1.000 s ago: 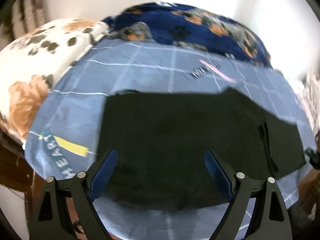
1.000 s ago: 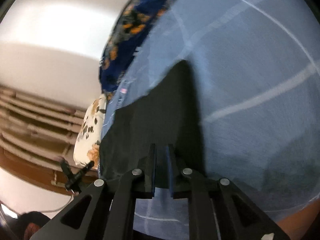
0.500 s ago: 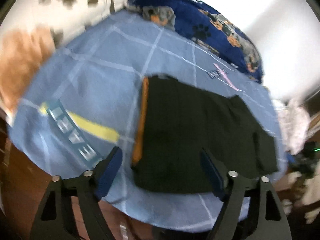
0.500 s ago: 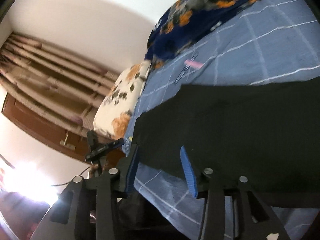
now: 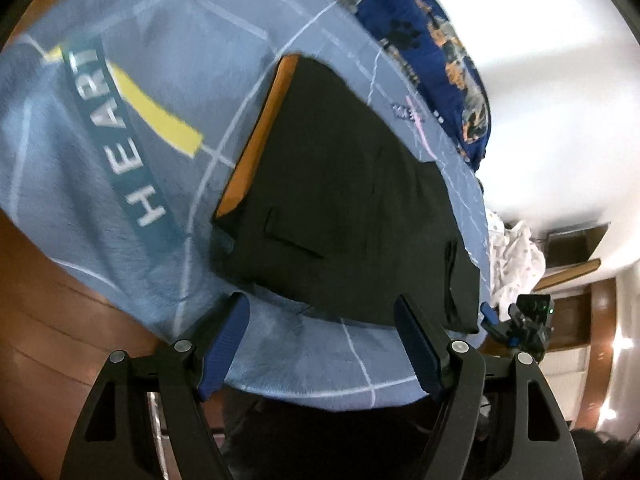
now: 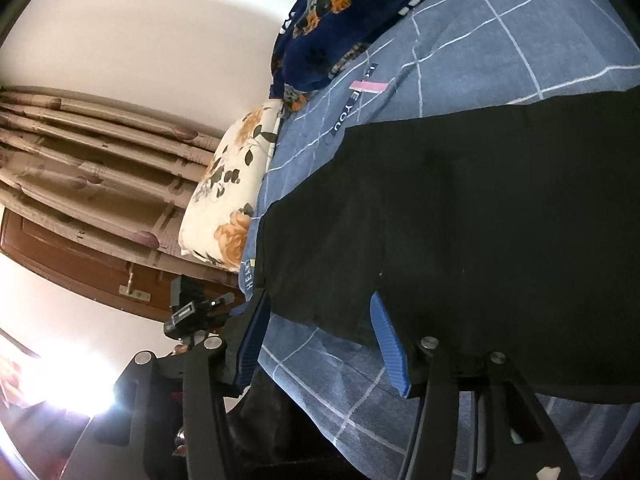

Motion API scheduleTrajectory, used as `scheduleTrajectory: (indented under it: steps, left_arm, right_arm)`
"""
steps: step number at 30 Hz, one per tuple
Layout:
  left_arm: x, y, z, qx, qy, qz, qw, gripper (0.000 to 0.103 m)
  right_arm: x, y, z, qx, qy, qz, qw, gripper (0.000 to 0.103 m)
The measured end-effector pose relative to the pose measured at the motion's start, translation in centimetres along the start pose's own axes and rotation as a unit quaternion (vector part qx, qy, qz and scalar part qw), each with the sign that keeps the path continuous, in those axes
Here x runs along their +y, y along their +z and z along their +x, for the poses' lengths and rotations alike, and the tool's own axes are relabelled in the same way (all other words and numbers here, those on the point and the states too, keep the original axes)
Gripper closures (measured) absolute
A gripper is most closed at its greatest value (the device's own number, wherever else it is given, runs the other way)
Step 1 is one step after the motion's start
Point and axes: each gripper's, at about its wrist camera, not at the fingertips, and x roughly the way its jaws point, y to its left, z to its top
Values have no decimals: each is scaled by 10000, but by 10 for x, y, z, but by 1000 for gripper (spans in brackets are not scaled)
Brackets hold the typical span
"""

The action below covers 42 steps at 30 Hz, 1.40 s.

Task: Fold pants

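The black pants point(image 5: 344, 200) lie folded flat on the blue checked bedsheet point(image 5: 120, 128), with an orange inner waistband edge point(image 5: 260, 132) showing at their left end. In the right wrist view the pants point(image 6: 460, 220) fill the right half. My left gripper point(image 5: 322, 320) is open and empty, hovering just off the pants' near edge. My right gripper point(image 6: 318, 320) is open and empty at the pants' near corner; it also shows in the left wrist view point(image 5: 520, 320) at the far right.
A dark blue floral blanket point(image 5: 432, 52) is bunched at the far side of the bed. A white floral pillow point(image 6: 232, 196) lies at the head, curtains point(image 6: 80, 152) behind it. White cloth point(image 5: 516, 264) lies beyond the bed's right end. Wooden floor point(image 5: 60, 340) lies below the bed edge.
My right gripper opened, letting go of the pants, and drew back. My left gripper stayed open, pulled back and swung left, so the orange waistband came into view.
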Motion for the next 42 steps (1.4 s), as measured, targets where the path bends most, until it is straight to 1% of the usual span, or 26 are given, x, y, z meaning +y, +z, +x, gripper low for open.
scheduleTrajectory:
  steps: [2,4,5,9,10,11,12,13,15,16,17,20,23,26,27,29,30,31,32,35,37,42]
  left_arm:
    - [2,2,9,71,22,8,10000,29]
    - [2,3,16,43,262,176,9995,29]
    - [1,5,19,2,290,211,9994,29]
    - [3,4,14,-259,22,285,9993,29]
    - [6,3,10,-342,-100,273,9990,29]
    - [6,0,5,-480,-336,306,9978,29]
    - [6,-2,0,-581,-492,343,9965,29]
    - [4,-2,-3,-639,-561,384,9956,29]
    - [3,4,-2,-616,-344,384,9968,29]
    - [5,5,0,-588,-308,341,9972,29]
    - [8,8,5,-543,-293,244,9978,29]
    - [10,12,4,-593,-358,59,9976,30]
    - [11,15,4,-621,-357,5,9974,29]
    - [6,20,4,-655,-336,107,9972,29]
    - [4,22,4,-700,-373,133,9968,29]
    - [0,20,-5,-895,-638,259,9936,28]
    - [-2,20,-7,-962,-706,322,9923,28]
    - [-3,20,-9,-983,-720,370,9919,28]
    - [-1,21,-7,-934,-656,356,9928,28]
    - [12,21,2,-789,-532,80,9954,28]
    - [17,21,3,-796,-577,-62,9951,28]
    - [13,26,6,-758,-481,-213,9957,27]
  right_arm:
    - [-1,-1,-2,-31,9,41,10000,50]
    - [-1,0,-2,-61,29,49,10000,50]
    - [-1,0,-2,-76,32,47,10000,49]
    - [-2,-1,-1,-63,14,64,10000,46]
    - [-3,-1,0,-58,5,92,9999,45]
    - [-4,-1,0,-52,8,127,9999,45]
    - [-5,-1,0,-44,18,155,9999,45]
    - [-6,-2,0,-47,15,161,9999,45]
    - [-7,-2,-1,-59,6,169,9998,43]
    - [-8,-2,-1,-68,10,186,9998,42]
    - [-9,-2,0,-71,16,219,9997,41]
    - [-11,-4,1,-47,31,269,9996,41]
    - [-10,-5,2,-35,18,256,9997,40]
    - [-12,-5,3,-42,46,318,9995,38]
    - [-13,-6,4,-32,50,353,9994,38]
    - [-14,-6,5,-9,43,399,9992,38]
    - [-14,-6,6,-5,38,401,9992,38]
    - [-13,-7,5,-7,34,392,9992,37]
    - [-13,-7,5,-17,30,388,9992,36]
    - [-14,-7,6,-34,51,458,9989,33]
    - [-15,-7,8,-21,54,498,9987,32]
    - [-13,-7,11,41,59,484,9988,30]
